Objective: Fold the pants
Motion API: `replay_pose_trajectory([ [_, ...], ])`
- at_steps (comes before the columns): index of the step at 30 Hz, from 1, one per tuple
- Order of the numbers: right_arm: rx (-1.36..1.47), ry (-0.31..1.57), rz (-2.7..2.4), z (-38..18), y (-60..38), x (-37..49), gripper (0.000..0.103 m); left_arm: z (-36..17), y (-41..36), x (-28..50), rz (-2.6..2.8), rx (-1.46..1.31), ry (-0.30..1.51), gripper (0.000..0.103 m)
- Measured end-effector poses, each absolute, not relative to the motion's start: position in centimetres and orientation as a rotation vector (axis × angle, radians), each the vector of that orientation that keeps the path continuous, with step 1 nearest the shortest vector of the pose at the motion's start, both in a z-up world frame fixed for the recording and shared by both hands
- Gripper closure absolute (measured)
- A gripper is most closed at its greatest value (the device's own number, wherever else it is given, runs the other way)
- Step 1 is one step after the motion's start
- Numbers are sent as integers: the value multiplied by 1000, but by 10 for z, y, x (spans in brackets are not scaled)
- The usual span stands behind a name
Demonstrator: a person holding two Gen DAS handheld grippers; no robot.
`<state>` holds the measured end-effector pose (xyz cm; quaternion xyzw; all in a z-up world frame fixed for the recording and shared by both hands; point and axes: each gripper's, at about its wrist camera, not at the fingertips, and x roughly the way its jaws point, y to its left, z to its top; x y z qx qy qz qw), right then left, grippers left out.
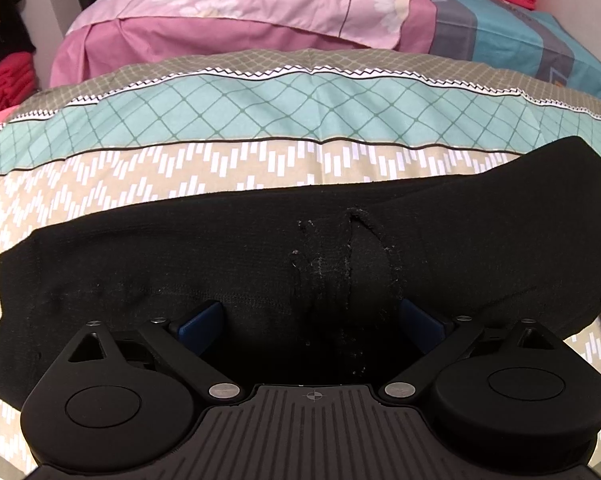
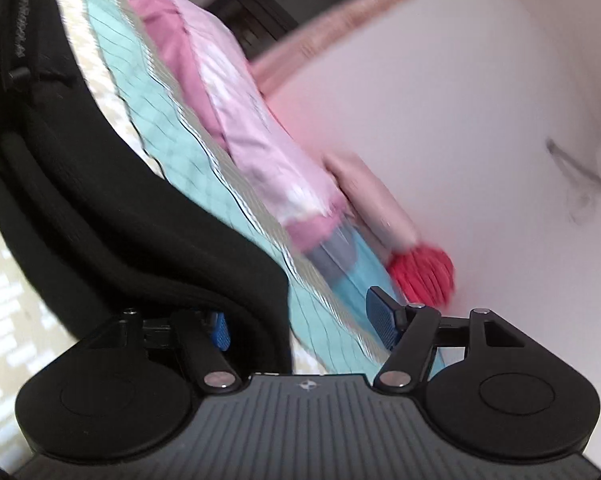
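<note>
Two grippers work over the bed [image 1: 236,160]: the left gripper [image 1: 312,316] rests with jaws spread wide on the black pants [image 1: 188,264], which lie folded in a long band across the near edge; the right gripper [image 2: 304,326], jaws apart and holding nothing, looks just clear of the cloth. One fold looks done; next, I'd guess, take an end and bring it over.

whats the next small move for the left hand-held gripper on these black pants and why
Probably close the left hand-held gripper on the near edge of the black pants. Its blue pads stand wide apart with the fabric bunched between them, not pinched. The pants lie in a long band across the patterned bedcover, so more folding seems due. The right hand-held gripper is open and grips nothing.
</note>
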<state>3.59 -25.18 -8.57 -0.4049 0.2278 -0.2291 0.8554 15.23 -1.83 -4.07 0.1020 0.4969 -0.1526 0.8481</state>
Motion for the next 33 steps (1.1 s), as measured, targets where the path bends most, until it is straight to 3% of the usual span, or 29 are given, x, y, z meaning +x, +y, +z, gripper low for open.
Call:
replay_pose_trajectory([
  [4, -437, 645, -549, -71, -317, 36, 31, -43, -24, 153, -288, 255, 1046, 0],
  [7, -606, 640, -508, -73, -293, 32, 32, -46, -26, 154, -273, 269, 1044, 0],
  [10, -580, 665, -403, -57, -293, 30, 29, -45, -24, 156, -276, 259, 1057, 0],
  [12, -540, 681, -353, -46, -291, 12, 18, -45, -23, 157, -279, 258, 1062, 0],
  [22, -178, 570, -154, -3, -269, 21, 17, -44, -22, 161, -291, 247, 1083, 0],
  [27, -131, 784, -208, -40, -279, 69, 19, -33, -9, 160, -370, 171, 1076, 0],
  [33, -94, 723, -193, -25, -270, 74, 15, -3, 32, 149, -487, 38, 996, 0],
])
